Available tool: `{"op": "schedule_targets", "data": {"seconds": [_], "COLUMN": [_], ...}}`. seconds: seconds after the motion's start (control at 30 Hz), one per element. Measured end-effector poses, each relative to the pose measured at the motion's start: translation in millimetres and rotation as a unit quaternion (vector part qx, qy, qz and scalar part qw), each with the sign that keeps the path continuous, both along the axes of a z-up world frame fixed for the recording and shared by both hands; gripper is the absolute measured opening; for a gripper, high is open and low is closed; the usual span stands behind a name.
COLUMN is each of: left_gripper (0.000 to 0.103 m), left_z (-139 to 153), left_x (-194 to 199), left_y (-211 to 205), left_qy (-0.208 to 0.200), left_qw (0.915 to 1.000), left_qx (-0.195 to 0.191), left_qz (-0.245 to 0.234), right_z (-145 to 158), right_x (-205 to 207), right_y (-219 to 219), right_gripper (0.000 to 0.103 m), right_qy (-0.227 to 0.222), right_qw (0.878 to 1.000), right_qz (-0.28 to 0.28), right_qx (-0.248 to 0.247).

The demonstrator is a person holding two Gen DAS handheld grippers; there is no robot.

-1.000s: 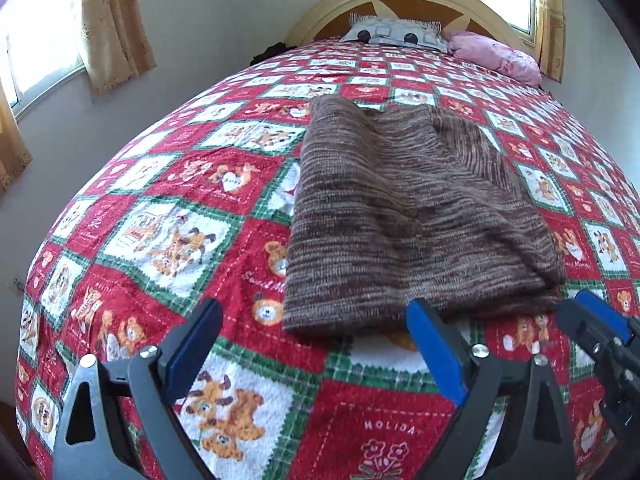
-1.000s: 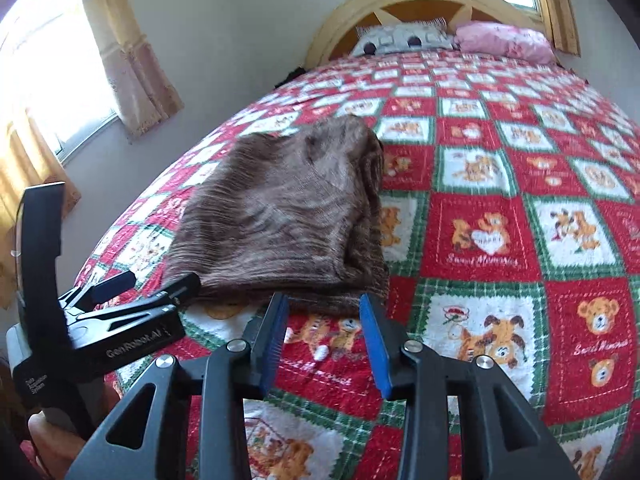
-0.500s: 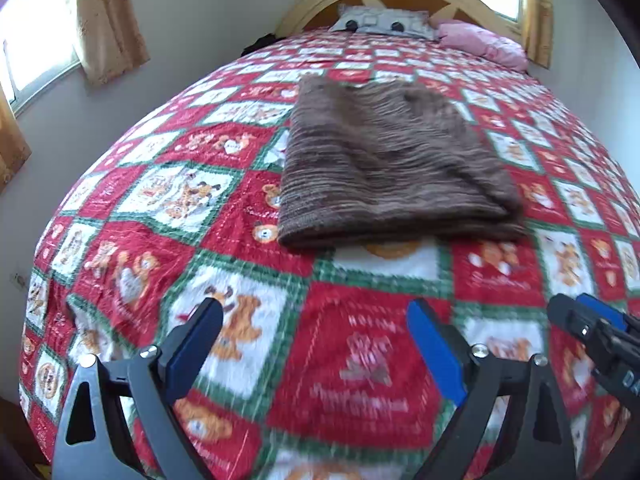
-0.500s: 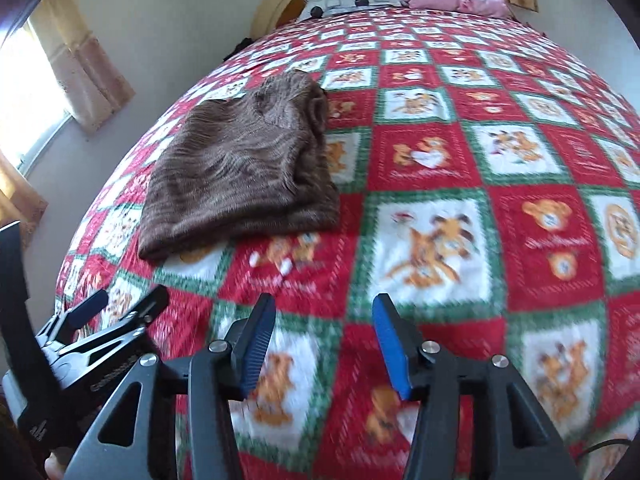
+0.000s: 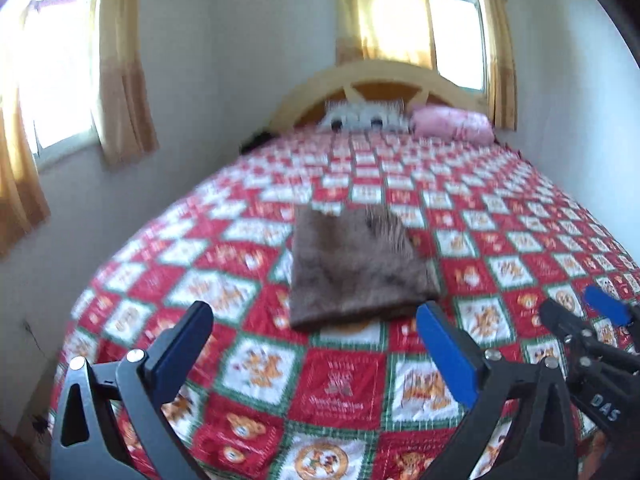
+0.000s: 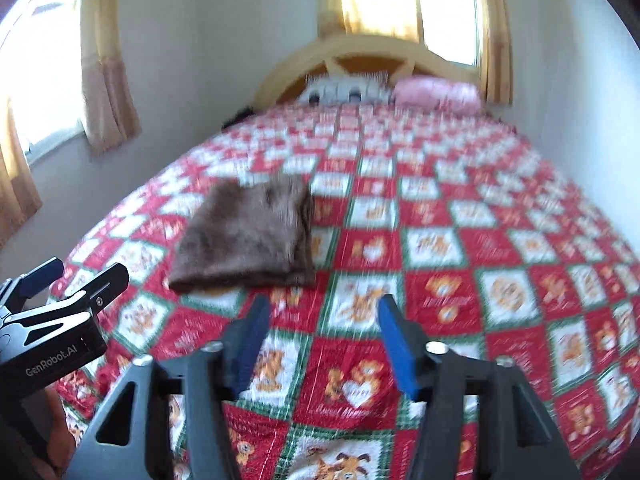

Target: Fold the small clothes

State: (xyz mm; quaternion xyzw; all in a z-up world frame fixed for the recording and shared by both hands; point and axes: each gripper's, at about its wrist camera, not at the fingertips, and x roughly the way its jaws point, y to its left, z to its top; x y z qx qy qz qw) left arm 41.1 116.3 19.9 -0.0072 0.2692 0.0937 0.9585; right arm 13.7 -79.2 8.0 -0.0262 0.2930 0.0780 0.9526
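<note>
A brown knitted garment (image 5: 356, 268) lies folded into a rectangle on the red patchwork bedspread (image 5: 340, 384); it also shows in the right wrist view (image 6: 248, 236). My left gripper (image 5: 316, 328) is open and empty, held back from the garment's near edge. My right gripper (image 6: 320, 320) is open and empty, back and to the right of the garment. The right gripper shows at the right of the left wrist view (image 5: 588, 320), and the left gripper shows at the left of the right wrist view (image 6: 68, 280).
A patterned pillow (image 5: 364, 118) and a pink pillow (image 5: 452, 124) lie against the wooden headboard (image 5: 380, 76). Walls stand close on both sides of the bed. Curtained windows (image 5: 52, 80) are on the left and behind the headboard.
Both grippers have pulled back and up from the folded garment, which now looks smaller and farther away. The right gripper's jaws stand wider apart. The garment has not moved.
</note>
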Motion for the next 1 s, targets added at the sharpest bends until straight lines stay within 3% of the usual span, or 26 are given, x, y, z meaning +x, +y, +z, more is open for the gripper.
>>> {"op": "schedule_targets", "data": {"seconds": [0.1, 0.2, 0.3, 0.53, 1.0], "left_gripper": [0.103, 0.103, 0.103, 0.103, 0.103], "left_z": [11, 14, 15, 21, 30], "left_x": [-7, -8, -9, -14, -21], "left_y": [1, 7, 11, 14, 8], "left_qy": [-0.021, -0.024, -0.023, -0.034, -0.051], "left_qw": [0.9998, 0.9991, 0.9991, 0.9988, 0.9984], "left_qx": [-0.006, -0.035, -0.037, -0.025, -0.001], "left_qz": [-0.003, -0.008, 0.002, 0.026, 0.024], "right_z": [22, 37, 45, 52, 57], "right_x": [-14, -19, -22, -23, -28], "right_y": [0, 0, 1, 6, 11], "right_gripper": [0.075, 0.075, 0.075, 0.076, 0.076], "right_qy": [-0.05, -0.067, -0.08, -0.083, -0.09], "right_qw": [0.999, 0.998, 0.997, 0.996, 0.996], "right_qz": [-0.005, -0.002, -0.005, -0.002, 0.004], "right_qx": [0.001, 0.011, 0.014, 0.016, 0.019]}}
